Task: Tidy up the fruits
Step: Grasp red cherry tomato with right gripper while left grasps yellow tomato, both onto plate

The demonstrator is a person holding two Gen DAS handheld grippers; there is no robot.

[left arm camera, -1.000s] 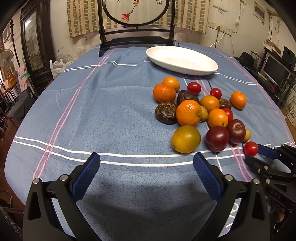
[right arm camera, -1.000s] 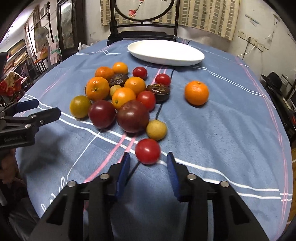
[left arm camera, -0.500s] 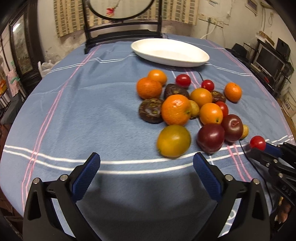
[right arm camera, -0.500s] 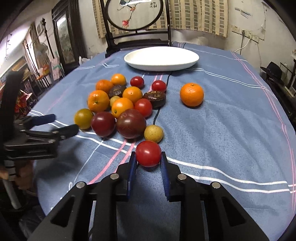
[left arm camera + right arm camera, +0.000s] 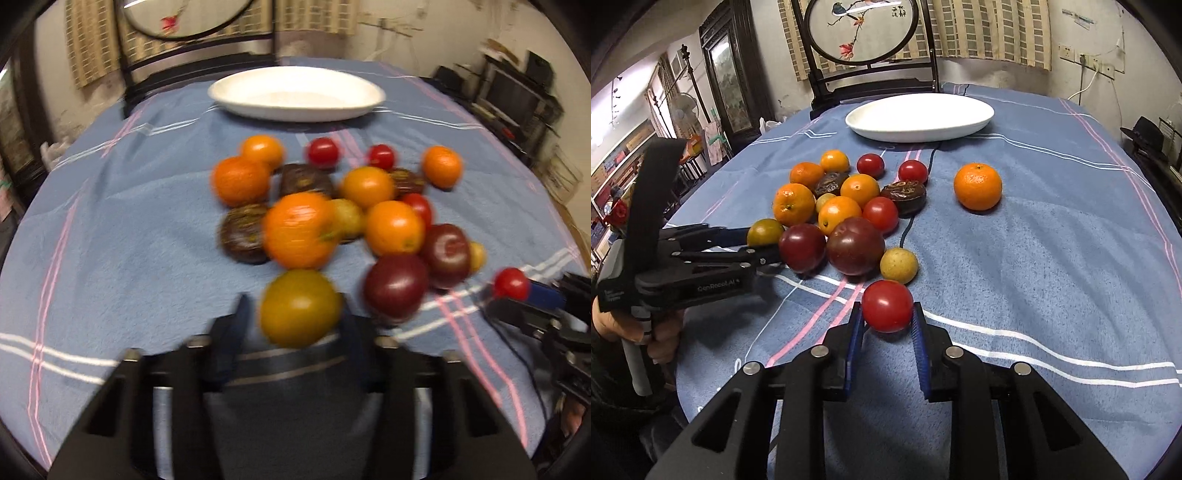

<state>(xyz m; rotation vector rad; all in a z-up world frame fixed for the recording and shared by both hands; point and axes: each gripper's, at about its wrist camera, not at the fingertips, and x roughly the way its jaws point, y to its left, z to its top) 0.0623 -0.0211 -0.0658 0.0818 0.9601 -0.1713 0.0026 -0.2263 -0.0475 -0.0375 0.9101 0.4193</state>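
A pile of oranges, red tomatoes, dark plums and brown fruits lies mid-table, and beyond it is a white oval plate (image 5: 919,134) (image 5: 295,114). My left gripper (image 5: 295,310) (image 5: 762,240) has its jaws closing around a yellow-green fruit (image 5: 301,308) (image 5: 764,229) at the near-left edge of the pile, and both pads seem to touch it. My right gripper (image 5: 888,314) (image 5: 517,291) is shut on a small red tomato (image 5: 886,305) (image 5: 511,283) just in front of the pile. A lone orange (image 5: 977,186) sits apart on the right.
A blue striped tablecloth (image 5: 1052,258) covers the round table. A dark plum (image 5: 395,286) lies right beside the yellow-green fruit. A dark wooden chair (image 5: 871,85) stands behind the plate. A hand (image 5: 661,339) holds the left gripper's handle at the table's left edge.
My left gripper moved forward up to the yellow-green fruit and its jaws went from wide open to narrow around it. My right gripper's jaws closed onto the red tomato.
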